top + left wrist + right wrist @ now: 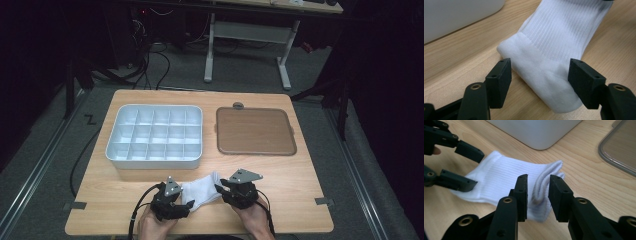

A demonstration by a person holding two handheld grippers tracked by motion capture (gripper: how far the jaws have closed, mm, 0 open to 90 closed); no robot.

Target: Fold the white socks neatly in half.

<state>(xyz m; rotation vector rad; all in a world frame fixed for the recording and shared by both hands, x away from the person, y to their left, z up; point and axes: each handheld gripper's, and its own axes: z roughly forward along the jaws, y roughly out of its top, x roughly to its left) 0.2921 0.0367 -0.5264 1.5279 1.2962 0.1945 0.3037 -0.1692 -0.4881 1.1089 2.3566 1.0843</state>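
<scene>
Sock [201,188] lies flat on the wood table [300,175], between both grippers. Left gripper [540,80] jaws apart, straddling one end, not pinching. Right gripper [537,195] jaws narrow, the cuff fold between them, seemingly not yet pinched. Folding looks barely begun; divided bin [155,136] empty, brown tray [255,131] bare. Dark room, cables on the floor.

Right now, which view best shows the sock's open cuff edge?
The right gripper view: the white sock's cuff edge stands between its jaws. The left gripper view shows the opposite end, the high view a small white patch.
</scene>
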